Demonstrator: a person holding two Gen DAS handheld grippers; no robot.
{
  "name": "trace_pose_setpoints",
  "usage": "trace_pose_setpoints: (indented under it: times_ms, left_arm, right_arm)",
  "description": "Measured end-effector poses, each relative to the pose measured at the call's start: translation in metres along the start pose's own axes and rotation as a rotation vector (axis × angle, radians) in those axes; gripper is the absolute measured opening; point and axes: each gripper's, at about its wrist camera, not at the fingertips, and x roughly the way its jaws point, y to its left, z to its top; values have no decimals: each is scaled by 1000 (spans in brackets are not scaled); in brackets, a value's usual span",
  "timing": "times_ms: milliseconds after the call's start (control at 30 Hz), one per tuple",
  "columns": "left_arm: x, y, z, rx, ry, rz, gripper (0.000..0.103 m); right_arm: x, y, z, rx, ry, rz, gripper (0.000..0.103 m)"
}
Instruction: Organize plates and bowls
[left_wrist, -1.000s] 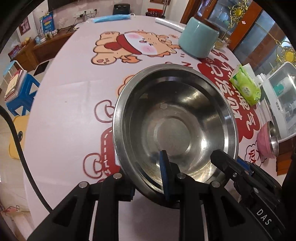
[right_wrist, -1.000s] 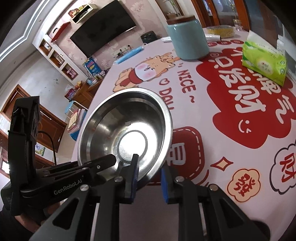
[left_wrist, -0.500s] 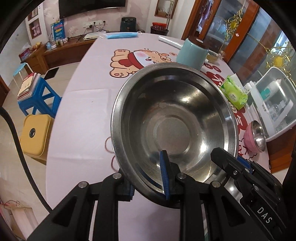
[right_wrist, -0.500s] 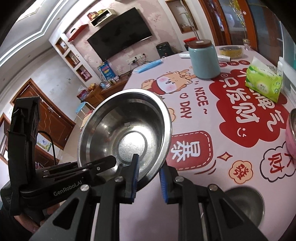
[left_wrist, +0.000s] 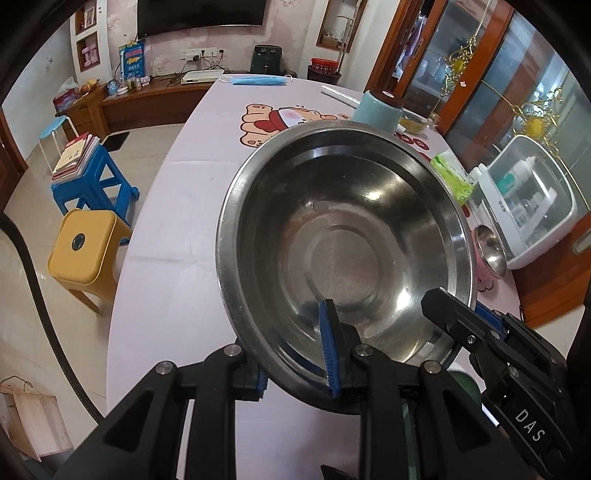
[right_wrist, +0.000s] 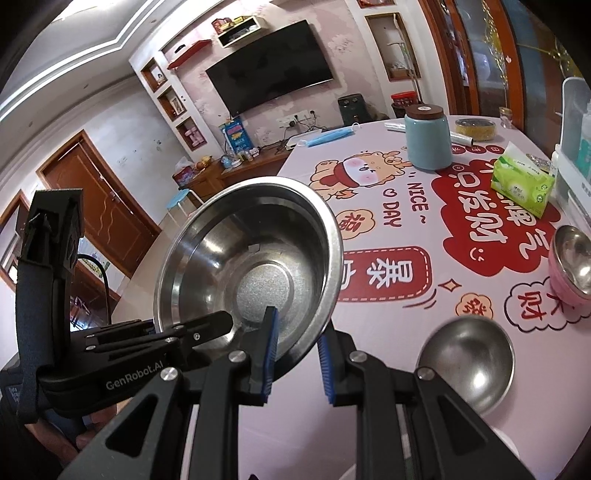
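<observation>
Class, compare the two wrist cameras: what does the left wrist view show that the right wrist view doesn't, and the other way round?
Only the left wrist view shows the blue stool and yellow stool. Only the right wrist view shows the small steel bowl on the table. Both show the large steel bowl, clamped at its rim by the left gripper and right gripper, and the teal jar.

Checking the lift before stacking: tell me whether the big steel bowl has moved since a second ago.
Yes. The big steel bowl, clamped by both tools, has risen off the tablecloth; the cartoon print it sat beside now lies farther below and behind it.
</observation>
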Motion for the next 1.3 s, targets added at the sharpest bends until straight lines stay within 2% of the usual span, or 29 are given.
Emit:
trace_pose_setpoints:
  times_ms: [400,767,1033,1300]
  left_arm:
    - [-35,7,-66,26,22,-33,22]
    - [-53,15,-140,43,68,-59,22]
    - [-53,29,-193,9,113,-68,23]
    - [-37,38,-219,-17,183,-62,23]
  right_arm:
    - [-36,26,-50,-13,9,-38,20]
    - [-61,50,-116,-5,65,-90,20]
    - [-64,63,-156,-15,126,-105,21]
    - [-53,68,-179,-21,205,-122,21]
